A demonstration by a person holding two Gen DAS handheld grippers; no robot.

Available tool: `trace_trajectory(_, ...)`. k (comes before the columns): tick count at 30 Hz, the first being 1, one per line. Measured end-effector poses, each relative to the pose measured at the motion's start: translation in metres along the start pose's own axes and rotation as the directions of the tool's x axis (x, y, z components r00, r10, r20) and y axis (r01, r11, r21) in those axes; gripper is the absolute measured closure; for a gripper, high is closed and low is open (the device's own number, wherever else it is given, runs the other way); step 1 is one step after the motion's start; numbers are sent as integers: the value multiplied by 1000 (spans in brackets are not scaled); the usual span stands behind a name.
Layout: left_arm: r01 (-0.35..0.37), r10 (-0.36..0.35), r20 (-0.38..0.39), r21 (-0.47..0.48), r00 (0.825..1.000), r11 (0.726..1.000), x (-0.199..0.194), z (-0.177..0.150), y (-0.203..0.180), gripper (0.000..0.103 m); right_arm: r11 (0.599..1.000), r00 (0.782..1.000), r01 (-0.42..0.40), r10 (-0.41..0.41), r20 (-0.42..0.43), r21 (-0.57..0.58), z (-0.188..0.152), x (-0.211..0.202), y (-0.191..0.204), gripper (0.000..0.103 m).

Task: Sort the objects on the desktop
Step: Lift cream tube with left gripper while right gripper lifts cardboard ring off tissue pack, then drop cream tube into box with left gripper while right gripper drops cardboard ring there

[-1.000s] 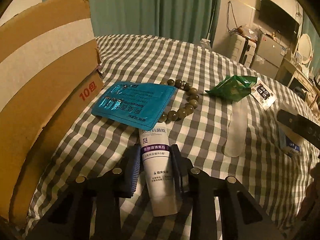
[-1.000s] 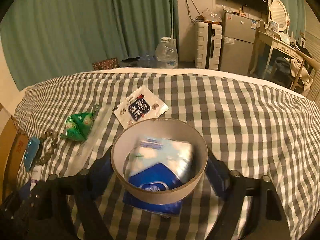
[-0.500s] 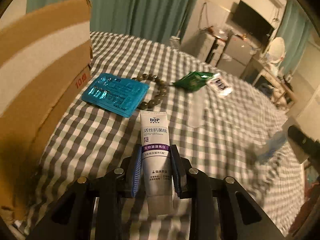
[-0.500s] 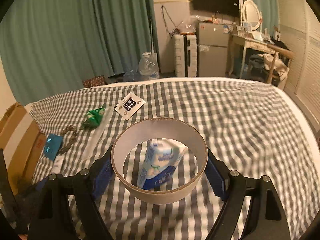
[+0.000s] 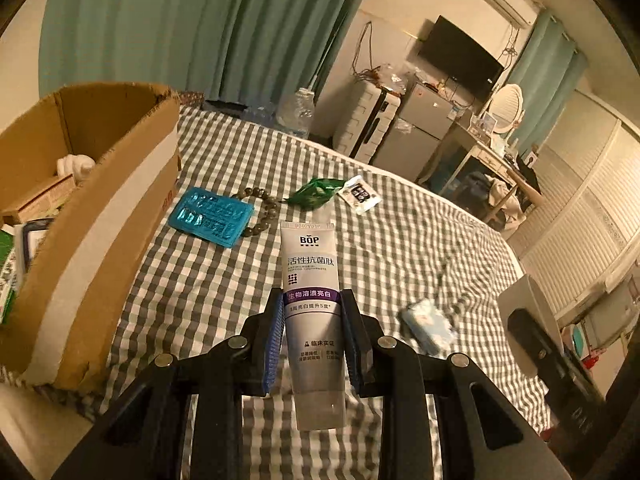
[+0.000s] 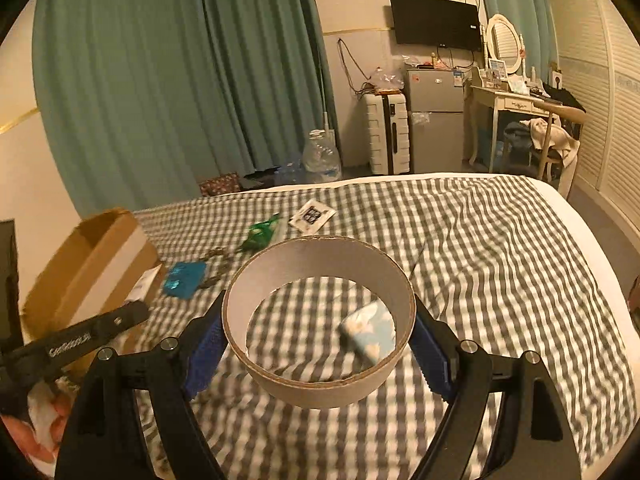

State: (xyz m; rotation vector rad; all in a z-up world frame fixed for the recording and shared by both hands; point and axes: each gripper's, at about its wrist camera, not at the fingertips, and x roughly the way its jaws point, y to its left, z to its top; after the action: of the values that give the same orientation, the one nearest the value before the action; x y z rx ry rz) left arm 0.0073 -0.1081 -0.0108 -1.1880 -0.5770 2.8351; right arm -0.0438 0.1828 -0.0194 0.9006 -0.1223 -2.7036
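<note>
The toothpaste tube is clear of the bed, clamped across its lower body by the left tongs, crimped end pointing away and cap end hanging below the blue pads. The likely step is carrying it to the open cardboard box at the left edge of the checked bedspread, where other items already lie. To do it well, keep the squeeze steady: the tube is soft and smooth, and could slide out cap-first if the grip eases. Bring the tube over the taped near wall with room to spare, get it above a free patch inside, and only then part the pads. The right tongs are clamped on the outside of a cardboard tape ring, held in the air above a pale blue tissue pack lying on the bedspread. Since the ring probably goes to the same box, one hand should go in at a time. Between tube and box on the bed lie a blue blister pack touching a bead bracelet, with a green wrapper and a white sachet further off.
</note>
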Motion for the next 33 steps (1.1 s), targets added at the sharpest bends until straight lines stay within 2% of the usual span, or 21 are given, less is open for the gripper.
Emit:
trace_trajectory(9, 41, -43, 26, 42, 999, 998, -47, 9, -2, 76, 997, 999, -28, 30, 33, -68, 0, -37, 39, 21)
trace_trajectory(13, 49, -50, 16, 39, 999, 998, -58, 21, 9, 76, 993, 998, -51, 55, 38, -104, 5, -41, 66, 21)
trace_trajectory(17, 31, -33, 45, 46, 998, 998, -73, 41, 27, 76, 986, 996, -77, 84, 38, -149, 14, -41, 97, 21)
trace_trajectory(20, -9, 5, 75, 49, 997, 999, -82, 61, 49, 76, 977, 993, -112, 119, 29, -182, 20, -37, 123, 21)
trace_trajectory(23, -55, 50, 81, 62, 996, 997, -85, 78, 71, 76, 964, 981, -187, 191, 6, -188, 31, -26, 149, 21)
trace_trajectory(27, -163, 157, 104, 51, 982, 985, -84, 103, 119, 76, 938, 953, -304, 299, -53, -166, 43, 0, 190, 21)
trace_trajectory(31, -284, 279, 98, 34, 955, 958, -71, 113, 175, 76, 908, 922, -385, 368, -121, -163, 42, 37, 241, 21)
trace_trajectory(33, -292, 289, 77, 27, 954, 956, -65, 113, 191, 76, 897, 906, -414, 390, -163, -153, 38, 58, 260, 21)
